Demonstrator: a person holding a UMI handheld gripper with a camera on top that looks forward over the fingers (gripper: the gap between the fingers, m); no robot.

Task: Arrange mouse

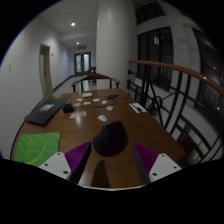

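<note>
While you're hovering over the table (70,125), the mouse (110,140) is sitting between your gripper's (110,158) spread fingers, gaps looking open on both sides. Mat (38,147) is lying at 9 o'clock. I'm guessing nothing's arranged yet: grabbing and placing are remaining.

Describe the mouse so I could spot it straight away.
Start at the long brown wooden table. At its near end, between the gripper's open purple-padded fingers, sits the small black domed computer mouse. It is dark and rounded; its neighbours are flat: the green mat and white papers.
</note>
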